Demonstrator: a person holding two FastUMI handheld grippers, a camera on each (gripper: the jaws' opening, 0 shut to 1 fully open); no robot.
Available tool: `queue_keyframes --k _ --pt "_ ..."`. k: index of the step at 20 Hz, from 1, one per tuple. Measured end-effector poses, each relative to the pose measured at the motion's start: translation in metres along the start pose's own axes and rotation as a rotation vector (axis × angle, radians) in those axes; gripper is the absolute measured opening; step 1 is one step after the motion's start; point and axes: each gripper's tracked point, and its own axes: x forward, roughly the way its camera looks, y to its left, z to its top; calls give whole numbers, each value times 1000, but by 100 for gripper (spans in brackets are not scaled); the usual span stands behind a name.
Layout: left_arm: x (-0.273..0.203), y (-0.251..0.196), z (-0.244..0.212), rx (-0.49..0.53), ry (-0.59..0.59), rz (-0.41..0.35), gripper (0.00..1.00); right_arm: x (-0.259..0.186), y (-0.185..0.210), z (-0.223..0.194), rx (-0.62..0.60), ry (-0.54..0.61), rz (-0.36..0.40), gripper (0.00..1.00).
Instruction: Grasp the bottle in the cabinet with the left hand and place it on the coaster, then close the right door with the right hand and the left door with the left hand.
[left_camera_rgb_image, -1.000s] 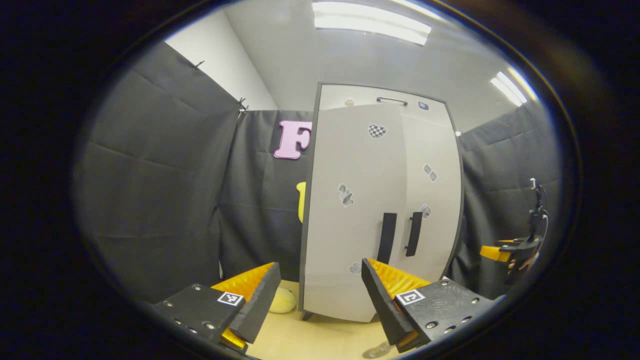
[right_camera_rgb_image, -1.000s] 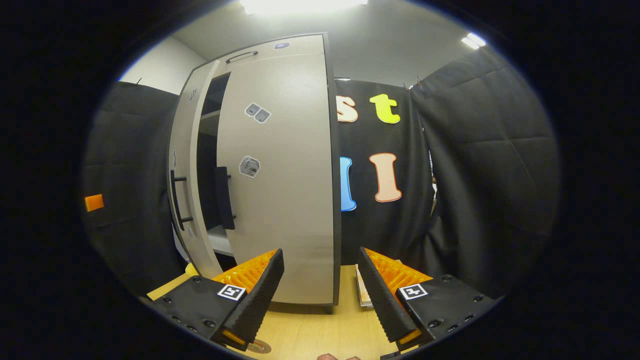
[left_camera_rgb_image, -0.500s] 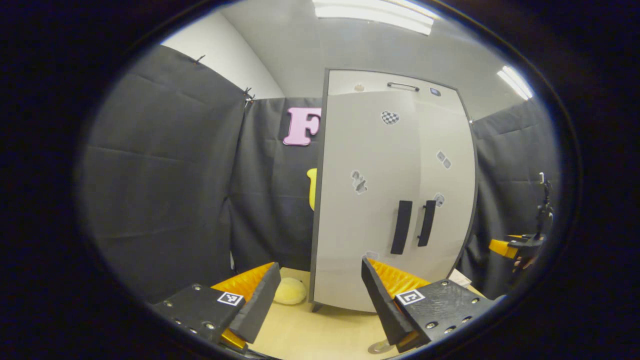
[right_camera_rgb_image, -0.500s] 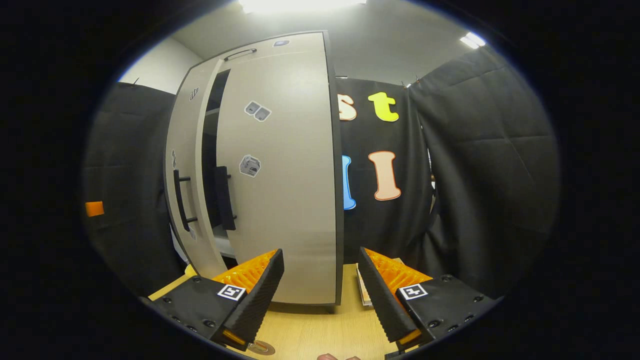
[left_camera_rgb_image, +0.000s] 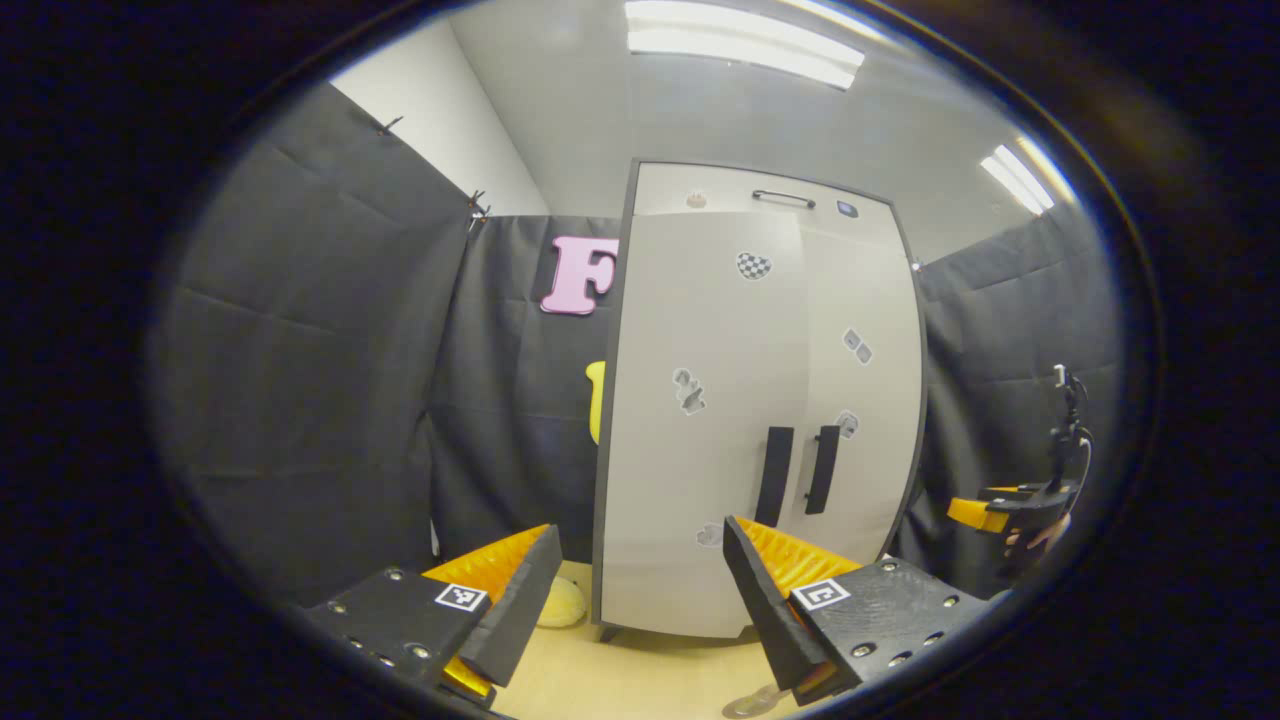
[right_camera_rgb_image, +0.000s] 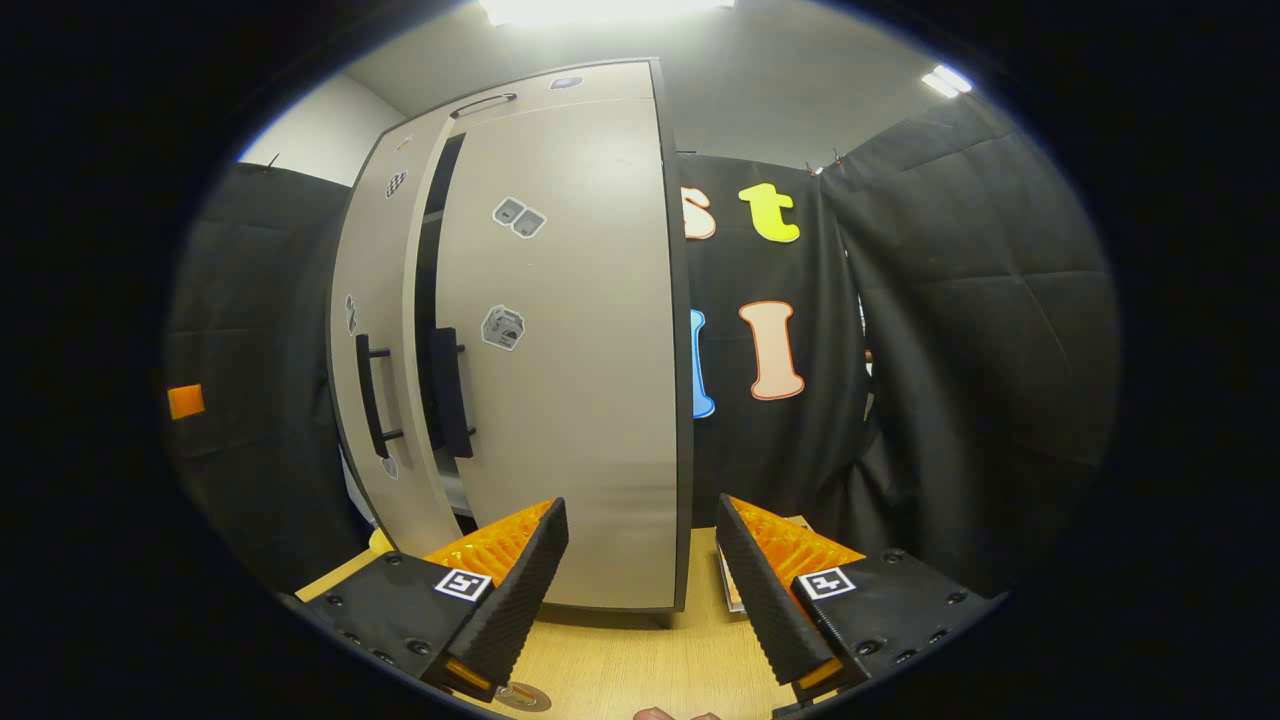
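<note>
Left gripper view: left gripper (left_camera_rgb_image: 640, 600) spread wide, nothing between its fingers, hovering low over the wooden table (left_camera_rgb_image: 640, 680) in front of the cabinet (left_camera_rgb_image: 760, 400). Left door (left_camera_rgb_image: 700, 420) almost flush, its black handle (left_camera_rgb_image: 773, 476) just beside the right door's handle (left_camera_rgb_image: 822, 469). Stickers scattered over both door fronts. Pale yellow round object (left_camera_rgb_image: 562, 602) on the table at the cabinet's left foot. Small round disc (left_camera_rgb_image: 745, 706) at the bottom edge, possibly the coaster, too cut off to be sure. Other gripper (left_camera_rgb_image: 1000, 510) far right, held by a hand (left_camera_rgb_image: 1035, 538); hard to tell how its fingers stand from here.

Right gripper view: right gripper (right_camera_rgb_image: 640, 600) also spread apart, empty, close to the right door (right_camera_rgb_image: 570, 350), which appears closed. Narrow dark gap beside it, left door (right_camera_rgb_image: 375, 340) not fully in. Round disc (right_camera_rgb_image: 520, 695) on the table beneath the left finger. Bottle not made out anywhere.
</note>
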Motion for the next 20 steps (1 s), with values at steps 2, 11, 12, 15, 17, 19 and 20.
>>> queue_keyframes --k 2,11,12,15,17,19,20 --pt "0 -1 2 17 -2 -11 94 0 2 0 0 0 8 95" --pt "0 -12 -23 36 48 -18 94 14 28 -4 -15 28 67 95" --pt "-1 -12 -25 38 53 -19 94 15 32 -4 -14 30 74 92" --pt "-7 -11 -27 38 59 -25 94 18 41 -8 -21 39 88 92" --pt "-9 -9 -28 45 58 -27 94 20 46 -11 -25 51 96 92" --pt "-9 -6 -28 53 58 -23 94 22 52 -15 -28 61 104 92" --pt "-10 -3 -28 54 59 -20 94 23 55 -15 -28 64 106 92"
